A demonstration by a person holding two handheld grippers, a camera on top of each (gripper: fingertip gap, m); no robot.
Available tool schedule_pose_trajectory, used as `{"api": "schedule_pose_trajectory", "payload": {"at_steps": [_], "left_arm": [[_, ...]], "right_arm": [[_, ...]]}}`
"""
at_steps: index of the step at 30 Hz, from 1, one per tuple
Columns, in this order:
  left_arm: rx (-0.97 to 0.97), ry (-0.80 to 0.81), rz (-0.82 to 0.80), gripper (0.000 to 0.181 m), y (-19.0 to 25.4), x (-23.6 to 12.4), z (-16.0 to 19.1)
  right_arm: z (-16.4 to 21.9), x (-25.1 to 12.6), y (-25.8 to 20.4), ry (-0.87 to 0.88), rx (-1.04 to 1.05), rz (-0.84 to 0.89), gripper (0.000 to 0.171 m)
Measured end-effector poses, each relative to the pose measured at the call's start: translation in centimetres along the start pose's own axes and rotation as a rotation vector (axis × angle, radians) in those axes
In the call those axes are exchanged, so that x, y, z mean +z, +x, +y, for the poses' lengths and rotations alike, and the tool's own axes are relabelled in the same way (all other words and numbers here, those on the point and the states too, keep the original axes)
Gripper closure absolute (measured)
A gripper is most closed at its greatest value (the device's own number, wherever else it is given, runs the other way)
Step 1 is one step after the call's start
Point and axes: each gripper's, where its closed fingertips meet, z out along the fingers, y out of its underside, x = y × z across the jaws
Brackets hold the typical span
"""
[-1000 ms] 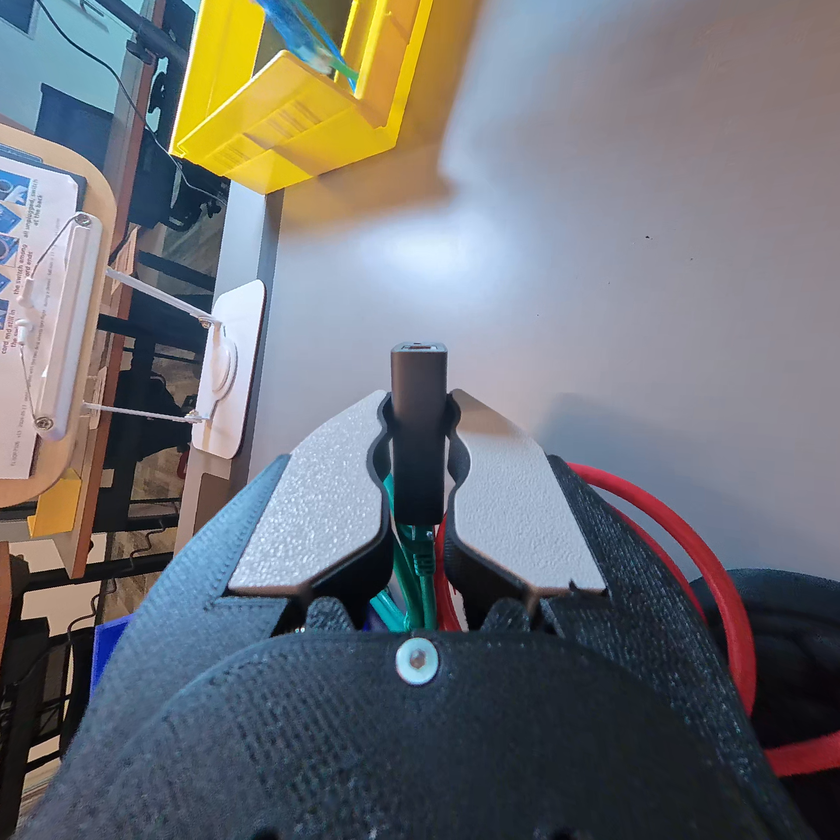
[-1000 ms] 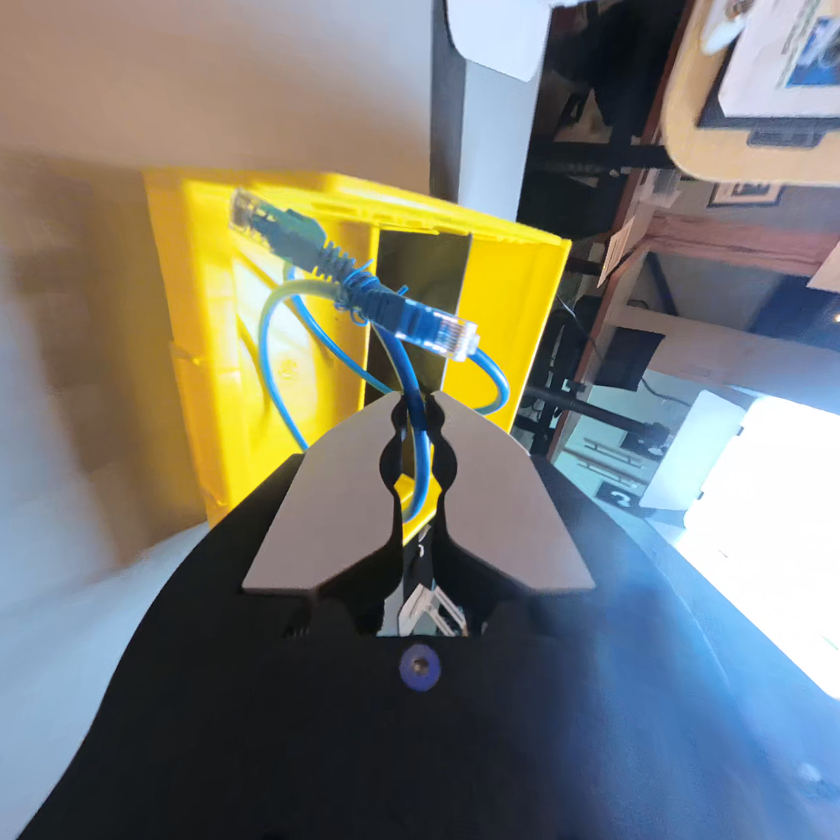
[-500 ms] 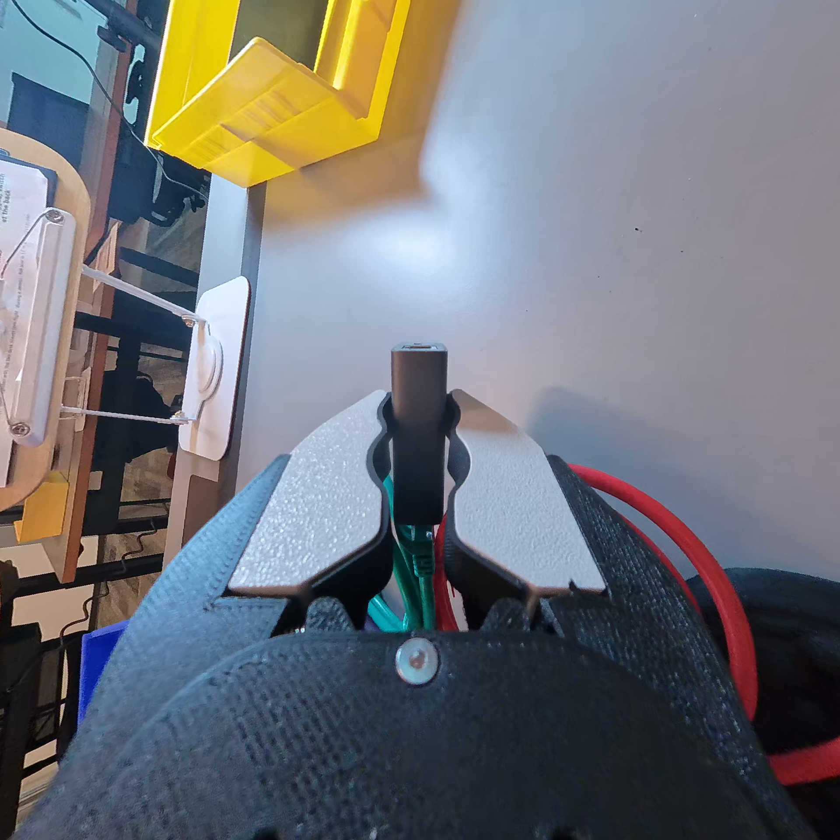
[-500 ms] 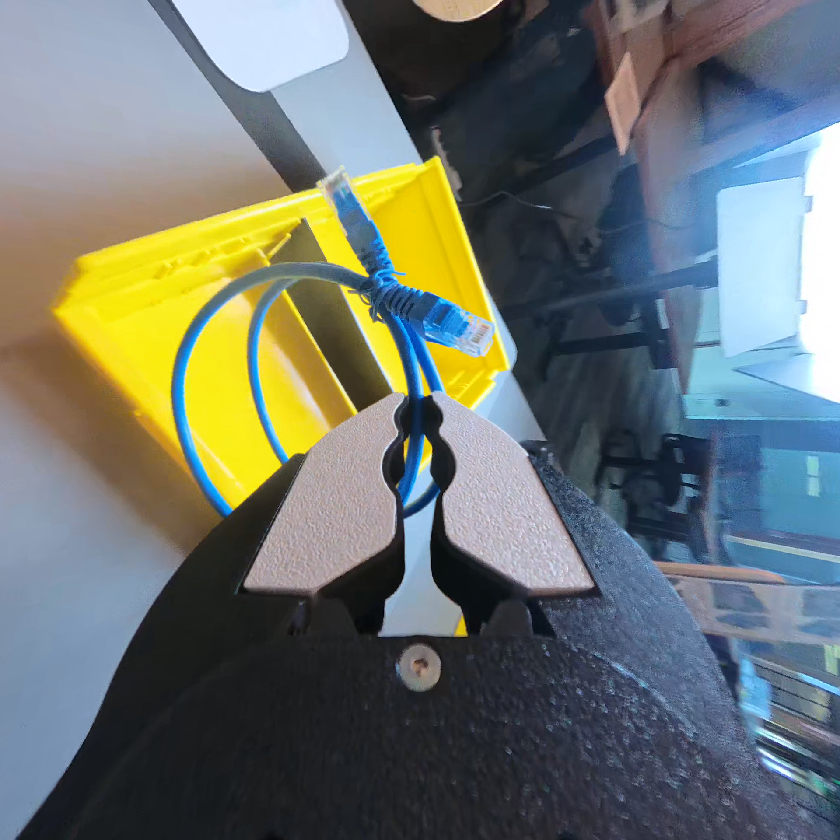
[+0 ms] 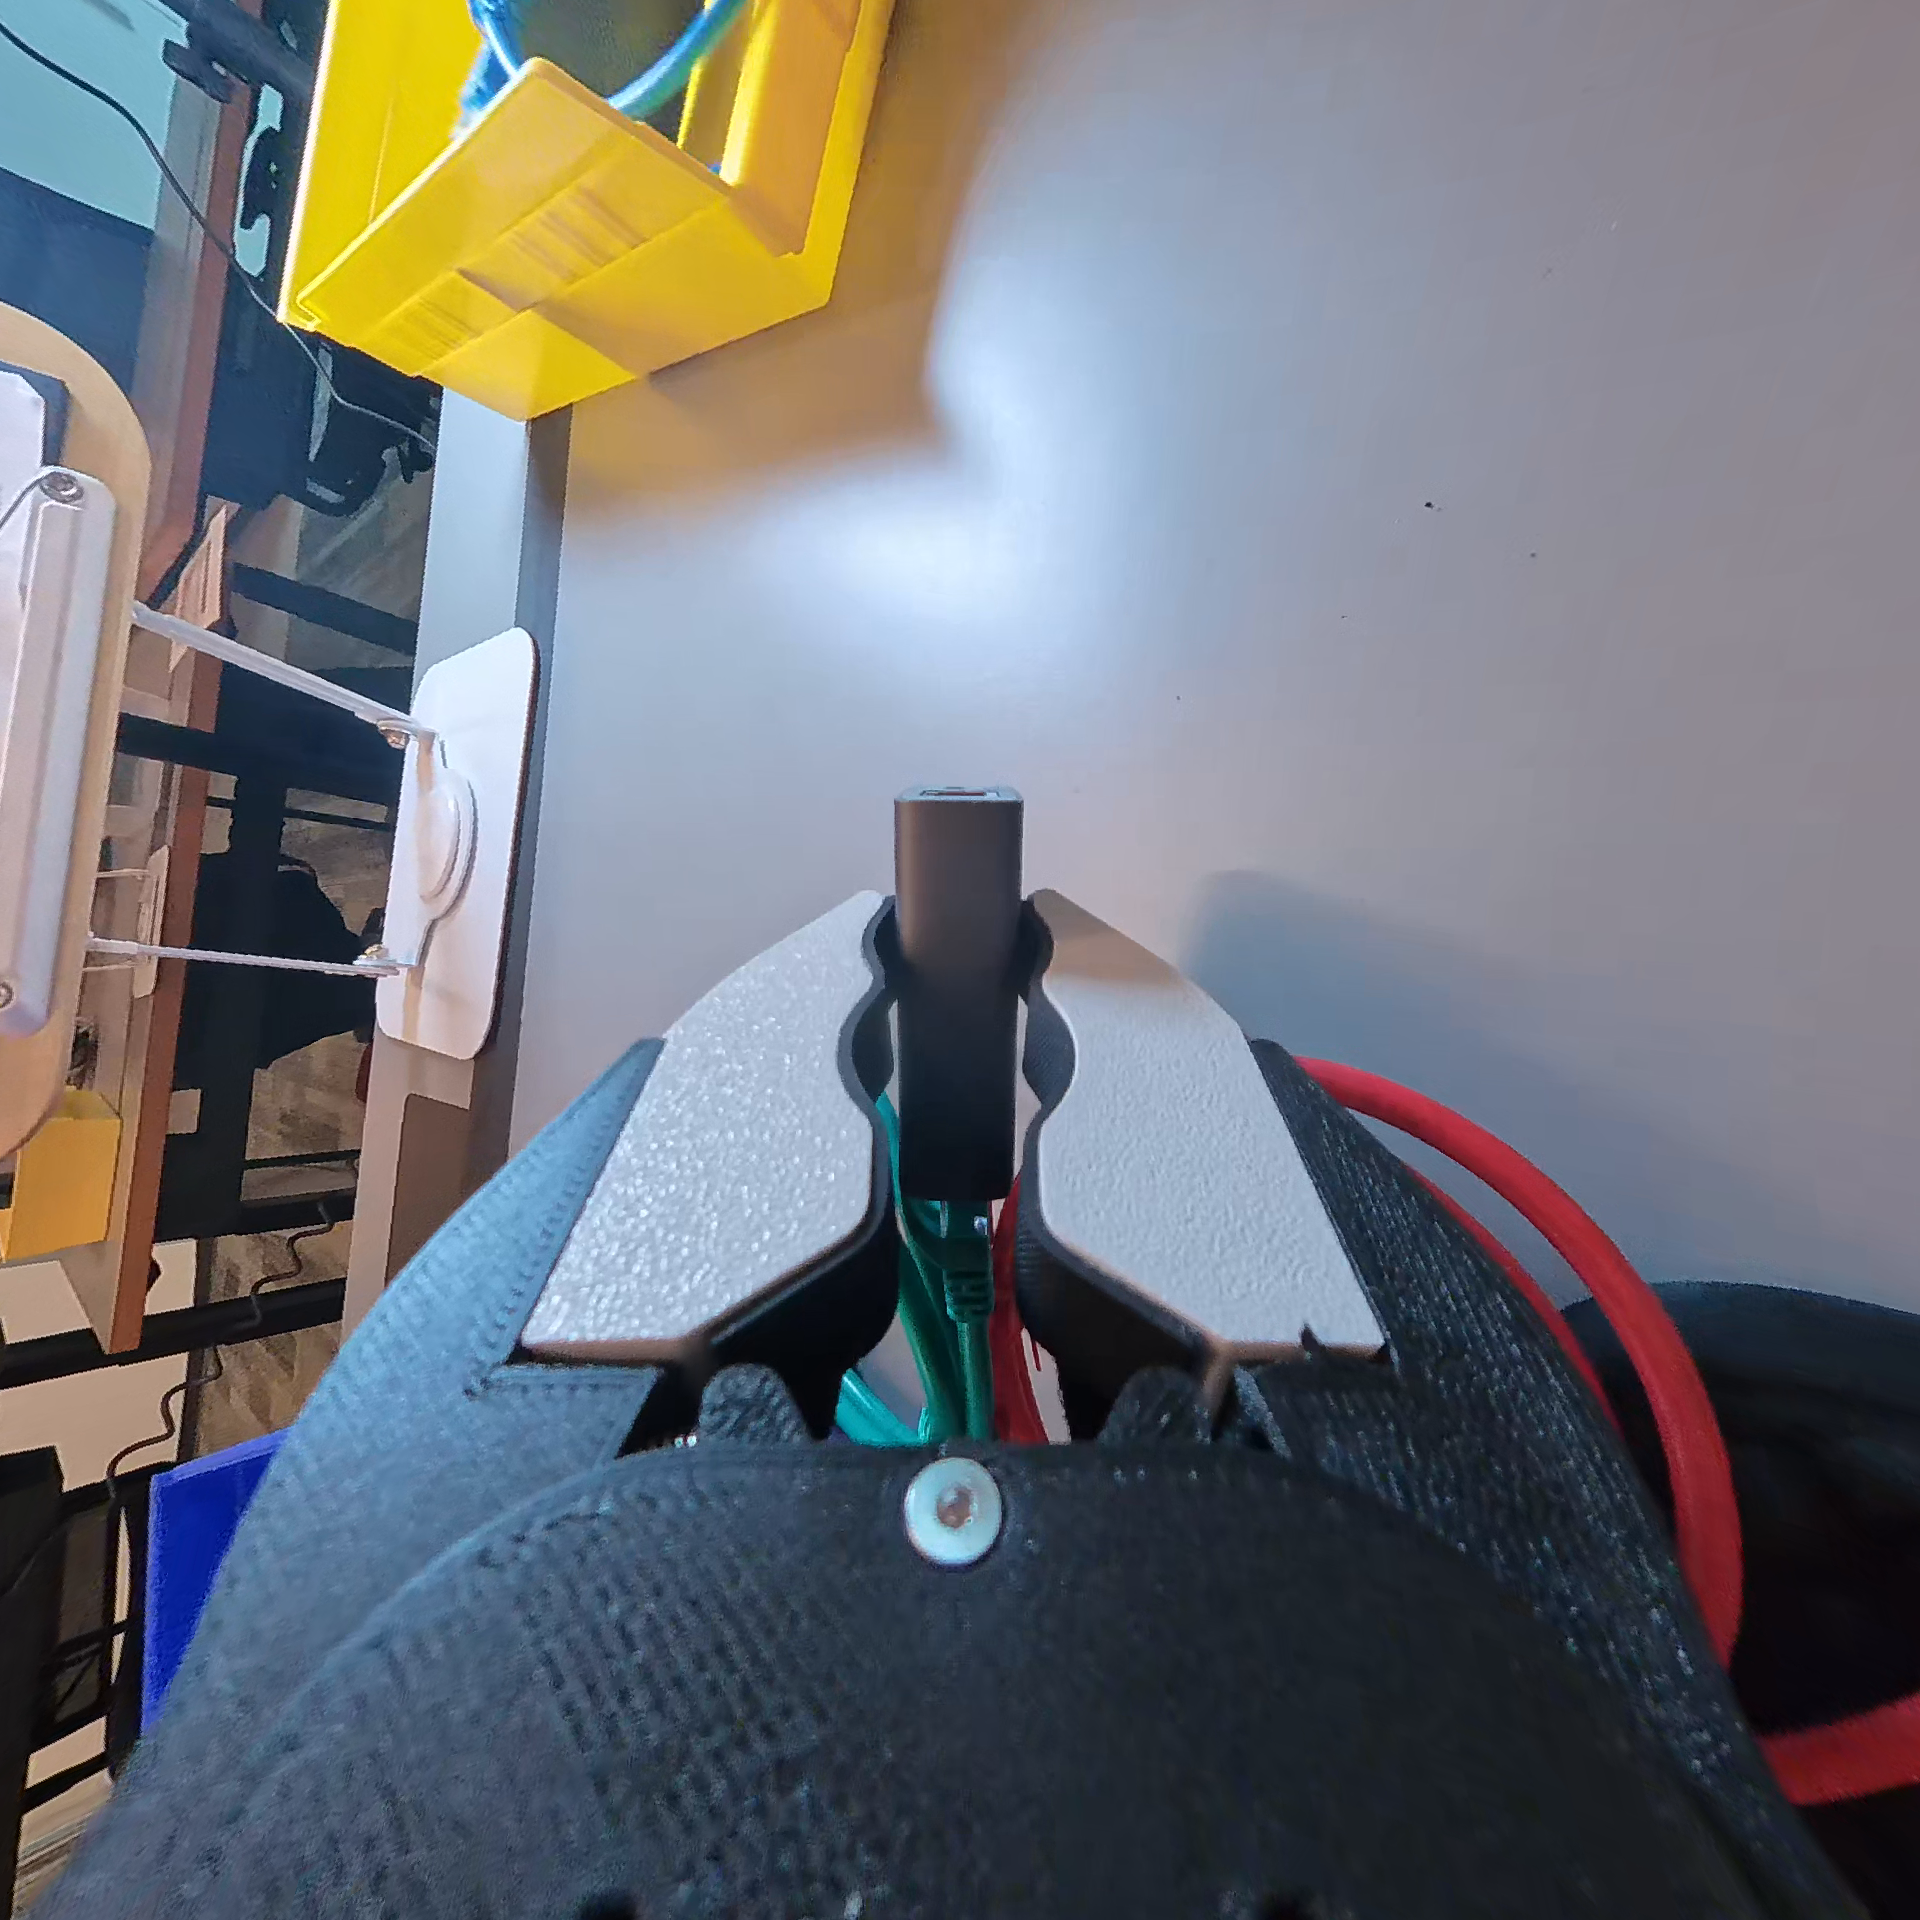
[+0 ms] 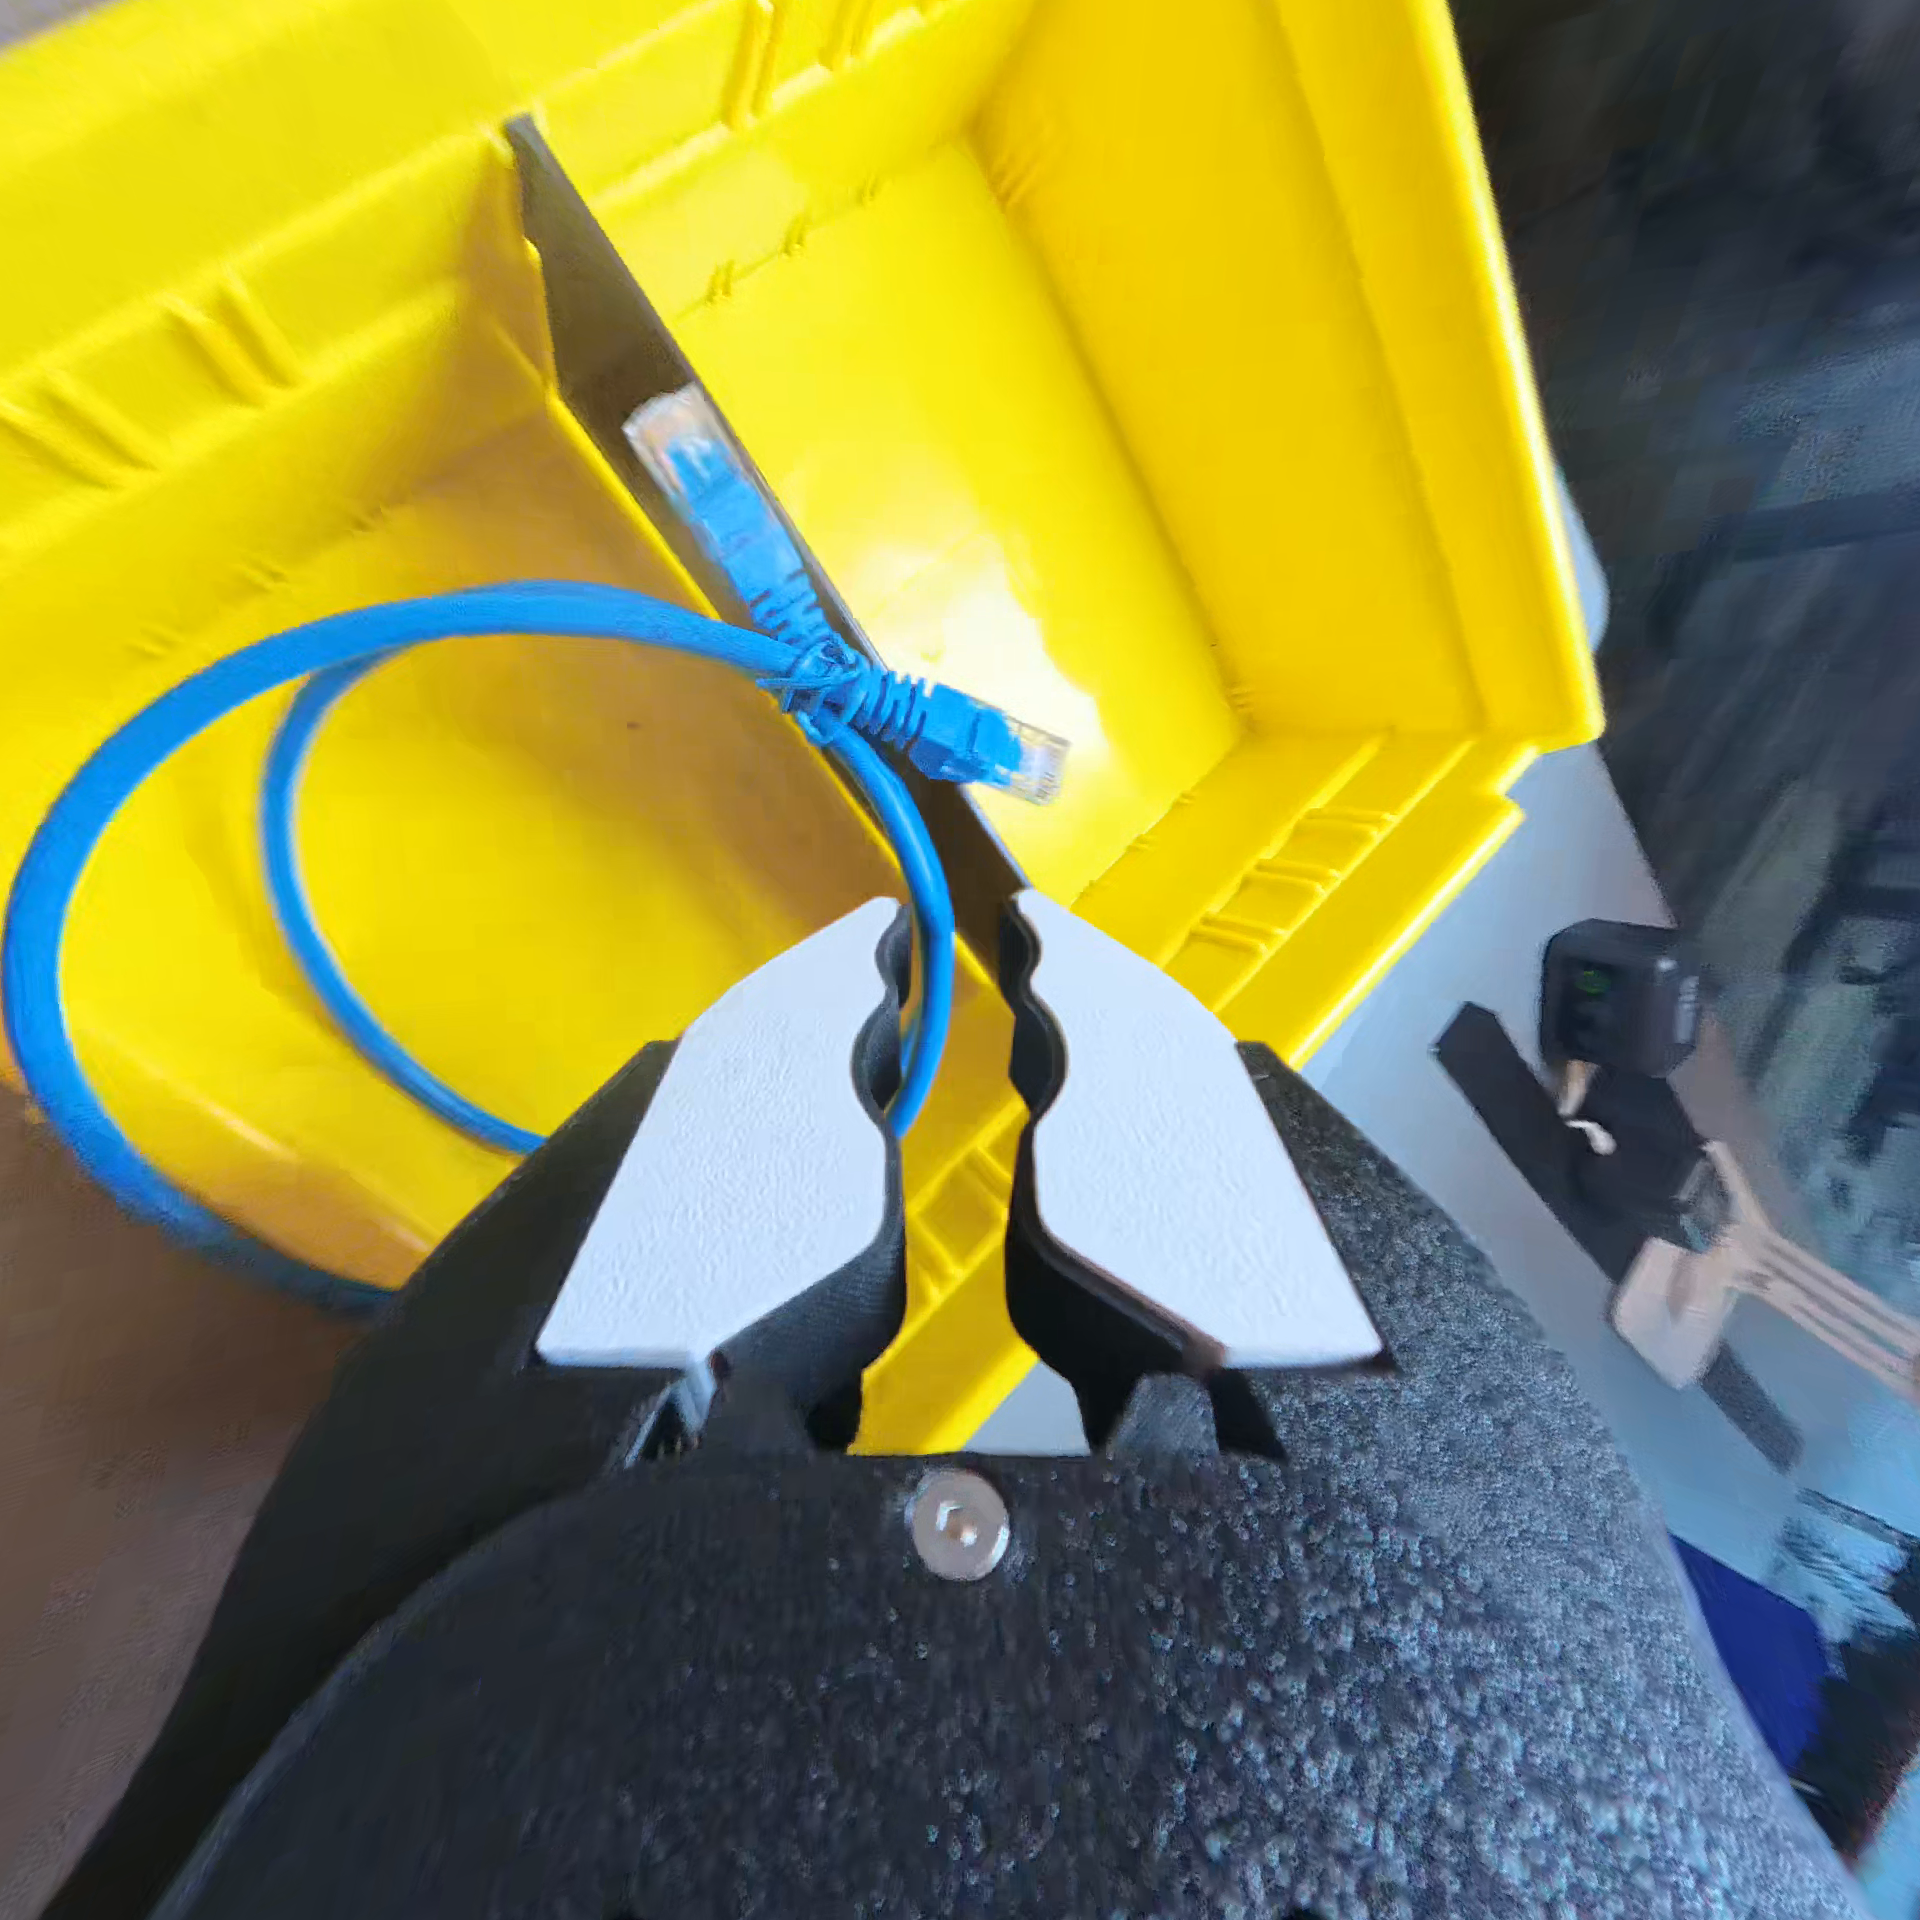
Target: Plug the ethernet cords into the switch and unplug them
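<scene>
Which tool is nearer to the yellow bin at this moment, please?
Right. The right tool hangs directly over the yellow bin, beside the blue cord. The left tool holds the switch farther back on the table.

This looks like a workshop or lab bench rather than a home. A plain grey worktable carries a yellow plastic parts bin at its far left corner, split by a dark divider, the sort used for sorting hardware. A white mounting plate with thin metal rods is fixed at the table's left edge. Beyond that edge stand dark metal frames, a rounded plywood board, loose wiring and a blue bin. On the right, blurred, sits what may be a small clamp-mounted device.
</scene>
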Motion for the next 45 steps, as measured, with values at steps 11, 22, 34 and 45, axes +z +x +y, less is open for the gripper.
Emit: {"api": "schedule_pose_trajectory", "payload": {"at_steps": [11, 22, 34, 45], "left_arm": [[0.014, -0.014, 0.002, 0.160, 0.3, 0.5, 0.1], [0.035, -0.016, 0.003, 0.160, 0.7, 0.7, -0.4], [0.033, -0.002, -0.009, 0.160, 0.6, 0.9, -0.5], [0.050, 0.012, -0.022, 0.160, 0.8, 0.7, -1.3]], "right_arm": [[-2.0, -4.4, -2.4, 0.223, -0.131, 0.037, 0.151], [0.8, -0.8, -11.4, 0.110, -0.197, -0.121, 0.162], [-2.2, -4.4, -8.5, 0.377, -0.093, -0.025, 0.162], [1.5, -3.1, -13.0, 0.236, -0.248, -0.142, 0.165]]}}
